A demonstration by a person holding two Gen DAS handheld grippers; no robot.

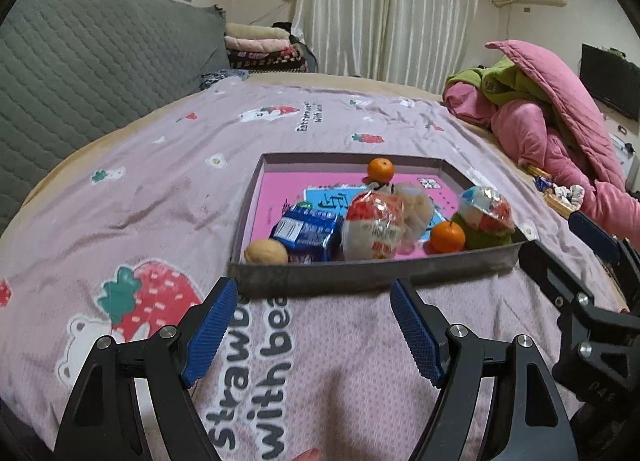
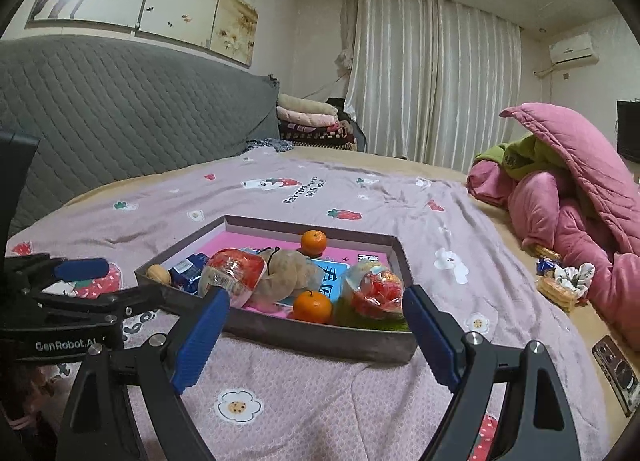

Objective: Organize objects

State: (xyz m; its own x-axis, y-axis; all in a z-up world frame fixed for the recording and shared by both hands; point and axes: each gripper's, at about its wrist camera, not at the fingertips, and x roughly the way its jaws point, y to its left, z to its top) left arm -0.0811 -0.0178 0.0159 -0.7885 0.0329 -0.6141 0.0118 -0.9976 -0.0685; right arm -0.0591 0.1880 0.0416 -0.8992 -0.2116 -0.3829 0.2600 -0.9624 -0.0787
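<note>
Oranges (image 1: 447, 236), walnut (image 1: 265, 252), wrapped snacks (image 1: 373, 228) inside shallow tray (image 1: 360, 275).

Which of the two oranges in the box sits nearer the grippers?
The orange by the box's near wall, beside the green-based wrapped snack. The other orange sits against the far wall.

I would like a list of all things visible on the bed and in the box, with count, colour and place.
box: 1, grey, pink inside, on bedspread
oranges: 2, orange, one front right, one at back
walnut: 1, tan, front left corner
snack pack: 1, blue, beside walnut
wrapped snacks: 2, red and white, middle and right
bedspread: 1, pink, strawberry print
quilt: 1, pink, far right
left tongs: open, before box
right tongs: open, before box
</note>
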